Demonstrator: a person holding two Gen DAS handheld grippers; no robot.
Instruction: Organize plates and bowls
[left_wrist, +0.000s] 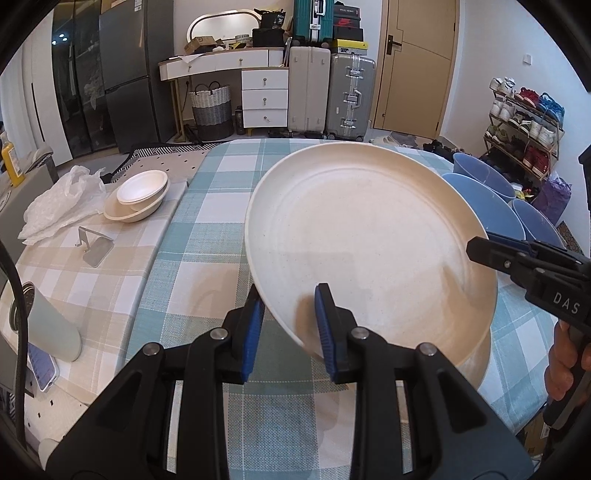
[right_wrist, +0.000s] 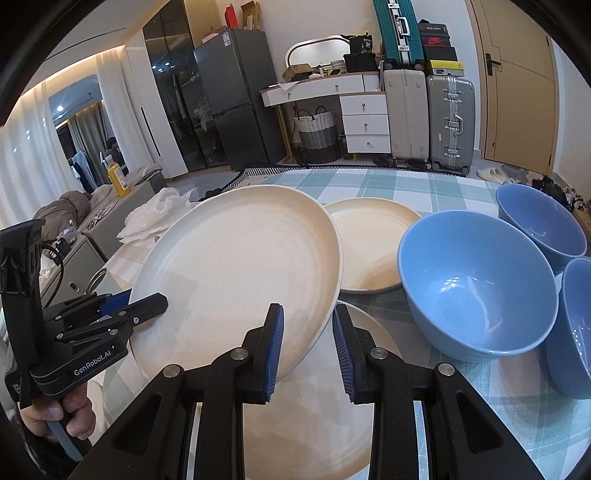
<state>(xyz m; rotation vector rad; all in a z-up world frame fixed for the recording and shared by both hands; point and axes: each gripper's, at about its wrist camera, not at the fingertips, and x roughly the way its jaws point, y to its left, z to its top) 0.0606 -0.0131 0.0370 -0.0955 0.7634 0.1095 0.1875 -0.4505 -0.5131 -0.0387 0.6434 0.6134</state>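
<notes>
- We're in a lived-in home: tall dark grey fridge (right_wrist: 240, 99) beside a white curved dressing table with an oval mirror (right_wrist: 332, 92).
- Hard-shell suitcases (left_wrist: 332, 96) stacked by the tan wooden door (left_wrist: 417, 62).
- A loaded metal shoe rack (left_wrist: 524, 122) beyond the checked-cloth table's (left_wrist: 207, 236) far right corner.

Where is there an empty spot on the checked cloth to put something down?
Bare cloth lies between the stacked cream bowls on the left and the lifted cream plate. Crowded: the right side, with three blue bowls and two more cream plates.
</notes>
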